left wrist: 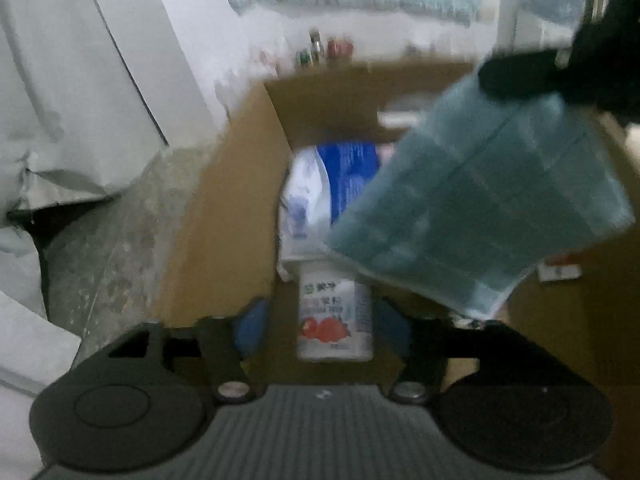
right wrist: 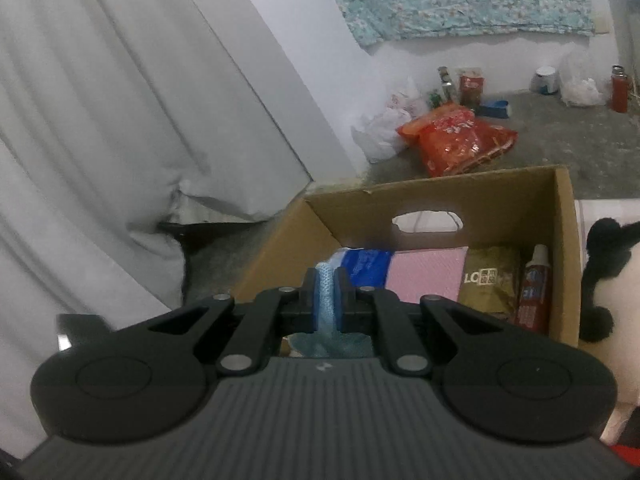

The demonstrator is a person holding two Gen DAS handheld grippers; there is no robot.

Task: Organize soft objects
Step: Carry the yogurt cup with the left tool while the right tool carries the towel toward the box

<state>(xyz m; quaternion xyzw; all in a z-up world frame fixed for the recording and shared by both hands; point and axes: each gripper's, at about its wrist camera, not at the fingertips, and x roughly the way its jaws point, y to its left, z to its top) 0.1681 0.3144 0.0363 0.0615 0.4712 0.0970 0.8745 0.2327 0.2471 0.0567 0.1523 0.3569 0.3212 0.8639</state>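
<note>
The left gripper (left wrist: 316, 326) is held wide open and empty above the open brown cardboard box (right wrist: 436, 200), its blue-padded fingers (left wrist: 250, 326) either side of a white bottle with a red fruit label (left wrist: 334, 318) lying inside the box. Further right, a folded teal-blue cloth (left wrist: 476, 208) is pinched by the fully closed right gripper (right wrist: 327, 296) and hangs over the box. If the cloth is released too near the box's edge, it may be draped over the wall rather than dropped inside.
</note>
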